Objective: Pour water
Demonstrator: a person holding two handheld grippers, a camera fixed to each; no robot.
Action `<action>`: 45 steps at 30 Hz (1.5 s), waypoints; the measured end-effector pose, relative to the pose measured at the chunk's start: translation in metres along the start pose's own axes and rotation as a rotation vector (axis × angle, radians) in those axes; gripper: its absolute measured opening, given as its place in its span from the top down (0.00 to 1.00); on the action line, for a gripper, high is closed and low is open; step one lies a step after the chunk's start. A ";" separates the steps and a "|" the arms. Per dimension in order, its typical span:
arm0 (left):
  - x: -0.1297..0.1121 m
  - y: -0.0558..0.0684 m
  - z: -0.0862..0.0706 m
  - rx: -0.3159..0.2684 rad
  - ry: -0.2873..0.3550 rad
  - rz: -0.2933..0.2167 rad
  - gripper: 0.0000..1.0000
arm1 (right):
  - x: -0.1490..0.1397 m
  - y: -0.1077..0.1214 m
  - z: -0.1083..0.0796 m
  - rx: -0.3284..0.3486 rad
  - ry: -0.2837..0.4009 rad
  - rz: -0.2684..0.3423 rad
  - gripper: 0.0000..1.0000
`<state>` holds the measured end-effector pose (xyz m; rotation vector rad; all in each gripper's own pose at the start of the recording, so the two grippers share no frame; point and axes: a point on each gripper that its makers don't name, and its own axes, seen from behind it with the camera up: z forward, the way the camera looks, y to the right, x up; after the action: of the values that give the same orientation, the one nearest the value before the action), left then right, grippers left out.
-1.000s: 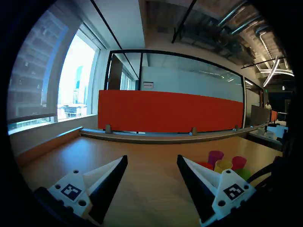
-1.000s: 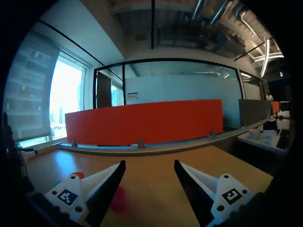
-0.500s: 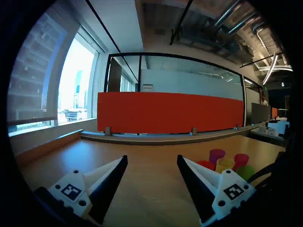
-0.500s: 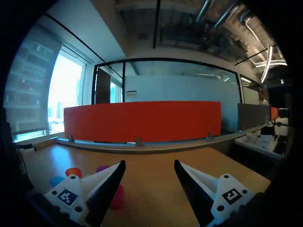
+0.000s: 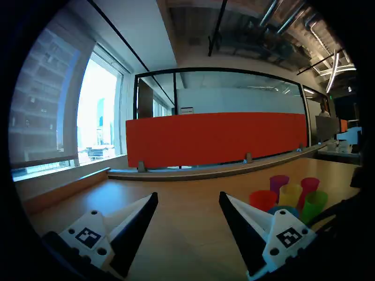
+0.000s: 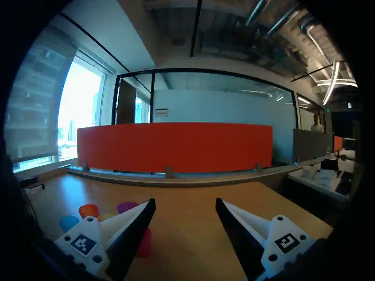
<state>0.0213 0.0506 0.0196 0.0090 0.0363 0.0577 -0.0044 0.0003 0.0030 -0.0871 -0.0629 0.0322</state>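
Several coloured plastic cups stand together on the wooden table (image 5: 187, 206). In the left gripper view they sit at the right: a red cup (image 5: 262, 200), a purple cup (image 5: 279, 183), a yellow cup (image 5: 290, 195), a pink cup (image 5: 310, 186) and a green cup (image 5: 314, 203). My left gripper (image 5: 187, 199) hangs open over bare table to their left, holding nothing. In the right gripper view an orange cup (image 6: 88, 210), a blue cup (image 6: 69, 223), a purple cup (image 6: 126, 207) and a pink cup (image 6: 144, 241) lie low on the left, partly behind the left finger. My right gripper (image 6: 185, 202) is open and holds nothing.
An orange divider panel (image 5: 215, 138) runs along the table's far edge, with a glass wall behind it. Windows (image 5: 96, 119) line the left side. More desks and a standing person (image 6: 317, 124) are far off to the right.
Both views have turned a little, so the cups show more fully: in the left gripper view they slid toward the middle, in the right gripper view more cups rose into sight. Both grippers stayed open.
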 end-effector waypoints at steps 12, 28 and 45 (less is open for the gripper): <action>-0.010 -0.027 -0.013 0.028 0.002 0.002 0.03 | -0.008 0.004 -0.003 -0.027 -0.018 -0.004 0.01; -0.015 -0.053 -0.026 0.045 0.009 -0.004 0.03 | 0.003 0.004 -0.009 -0.044 0.003 -0.003 0.01; -0.022 -0.053 -0.022 0.032 -0.016 -0.055 0.03 | 0.005 0.007 -0.012 -0.042 0.007 -0.005 0.01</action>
<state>0.0015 -0.0039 -0.0017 0.0402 0.0212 0.0020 0.0015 0.0061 -0.0090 -0.1295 -0.0567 0.0260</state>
